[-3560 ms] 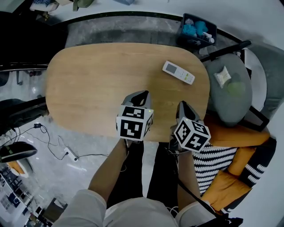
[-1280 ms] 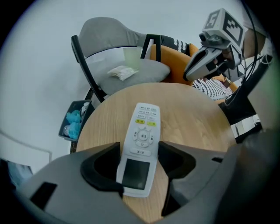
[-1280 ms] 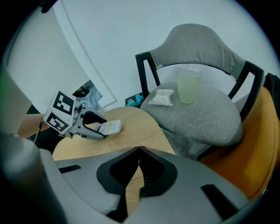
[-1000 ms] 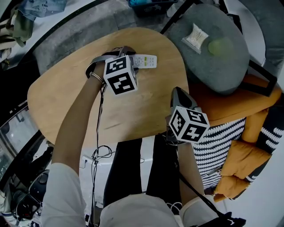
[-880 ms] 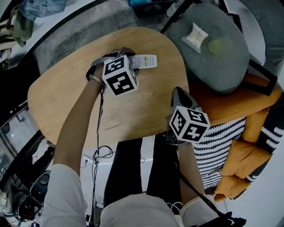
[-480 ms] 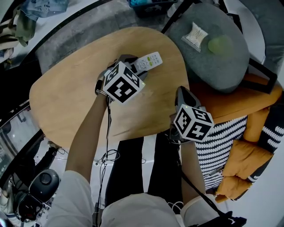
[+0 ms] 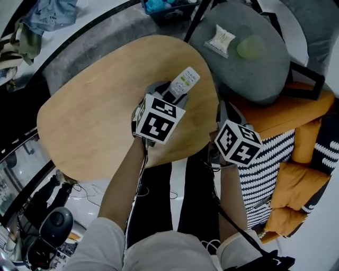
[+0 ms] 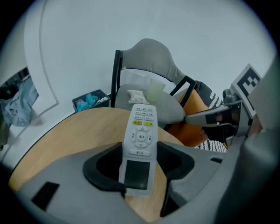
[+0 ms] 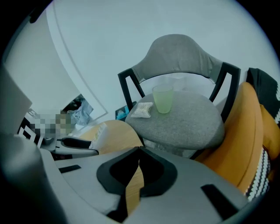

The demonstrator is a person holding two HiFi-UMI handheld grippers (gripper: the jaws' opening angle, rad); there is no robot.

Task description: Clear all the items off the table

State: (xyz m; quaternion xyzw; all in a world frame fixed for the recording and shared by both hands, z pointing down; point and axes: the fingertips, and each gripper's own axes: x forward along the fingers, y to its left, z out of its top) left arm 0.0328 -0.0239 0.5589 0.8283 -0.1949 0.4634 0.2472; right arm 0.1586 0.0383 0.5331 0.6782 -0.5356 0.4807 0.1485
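A white remote (image 8: 141,135) with yellow buttons sits lengthwise between the pads of my left gripper (image 8: 140,164), which is shut on its lower half. It hangs a little above the wooden table (image 7: 95,106), pointing at the grey chair. In the head view the remote (image 7: 183,82) sticks out past the left gripper (image 7: 168,96) near the table's right end. My right gripper (image 7: 222,111) hovers at the table's right edge, and its fingertips (image 9: 139,149) meet with nothing between them.
The grey chair seat (image 7: 265,74) beside the table carries a green cup (image 7: 244,47) and a white packet (image 7: 217,38). A dark bin (image 7: 164,6) with blue things stands behind the table. Orange cushions (image 7: 275,114) and striped fabric (image 7: 265,164) lie at right.
The left gripper reached the remote and closed on it. Over the last second it swung right and toward me with the remote, which now points at the chair. The right gripper barely moved.
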